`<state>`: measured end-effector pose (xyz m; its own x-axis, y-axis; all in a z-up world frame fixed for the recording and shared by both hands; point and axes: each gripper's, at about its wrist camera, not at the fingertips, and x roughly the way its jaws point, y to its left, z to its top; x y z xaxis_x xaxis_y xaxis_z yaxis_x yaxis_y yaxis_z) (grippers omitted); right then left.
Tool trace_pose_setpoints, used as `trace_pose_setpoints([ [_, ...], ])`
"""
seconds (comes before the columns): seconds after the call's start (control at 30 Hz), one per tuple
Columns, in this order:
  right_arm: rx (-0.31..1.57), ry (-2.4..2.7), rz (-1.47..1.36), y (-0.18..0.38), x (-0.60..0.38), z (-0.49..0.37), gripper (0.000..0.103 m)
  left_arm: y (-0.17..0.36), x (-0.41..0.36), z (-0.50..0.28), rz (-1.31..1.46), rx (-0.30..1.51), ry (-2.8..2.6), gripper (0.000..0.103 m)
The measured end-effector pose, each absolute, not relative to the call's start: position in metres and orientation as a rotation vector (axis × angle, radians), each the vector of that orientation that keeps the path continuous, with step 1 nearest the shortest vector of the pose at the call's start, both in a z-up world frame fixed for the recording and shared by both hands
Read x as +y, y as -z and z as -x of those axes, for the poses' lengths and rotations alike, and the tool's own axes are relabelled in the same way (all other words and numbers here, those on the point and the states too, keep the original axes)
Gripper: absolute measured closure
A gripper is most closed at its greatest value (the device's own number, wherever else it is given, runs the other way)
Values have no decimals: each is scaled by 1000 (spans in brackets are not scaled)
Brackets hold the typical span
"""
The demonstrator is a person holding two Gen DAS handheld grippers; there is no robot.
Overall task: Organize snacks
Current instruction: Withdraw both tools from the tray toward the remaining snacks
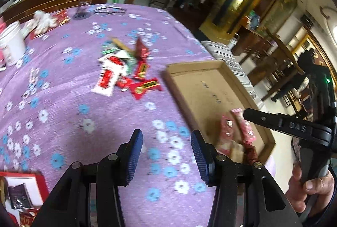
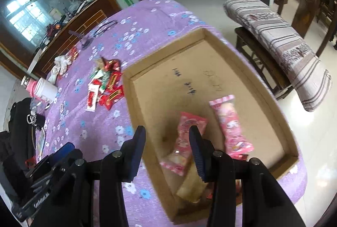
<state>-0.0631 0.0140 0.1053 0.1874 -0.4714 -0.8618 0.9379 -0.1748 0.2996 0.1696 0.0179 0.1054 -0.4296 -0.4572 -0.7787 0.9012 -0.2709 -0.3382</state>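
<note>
right wrist view shows the right gripper (image 2: 167,132) parted and empty above the cardboard tray (image 2: 271,88) holding two pink snack packs (image 2: 230,121), while the left gripper (image 1: 166,138), also unclenched and empty, hangs over the purple cloth (image 1: 84,90) near the loose snack pile (image 1: 126,71)

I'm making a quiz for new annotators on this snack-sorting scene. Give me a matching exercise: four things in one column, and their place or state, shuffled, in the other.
Column one:
1. pink snack packets
2. red and white snack pile
3. white cup
4. left gripper

Column two:
A. lying loose on the purple cloth, beside the box
B. fingers apart with nothing between them
C. lying inside the cardboard box
D. standing at the far left edge of the table

Pairs: 1-C, 2-A, 3-D, 4-B
</note>
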Motion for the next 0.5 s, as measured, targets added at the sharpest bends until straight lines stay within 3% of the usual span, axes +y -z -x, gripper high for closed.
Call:
trace_pose_setpoints([
  [0.5, 622, 1078, -1224, -95, -95, -26, 62, -84, -14, -237, -653, 1075, 1671, 53],
])
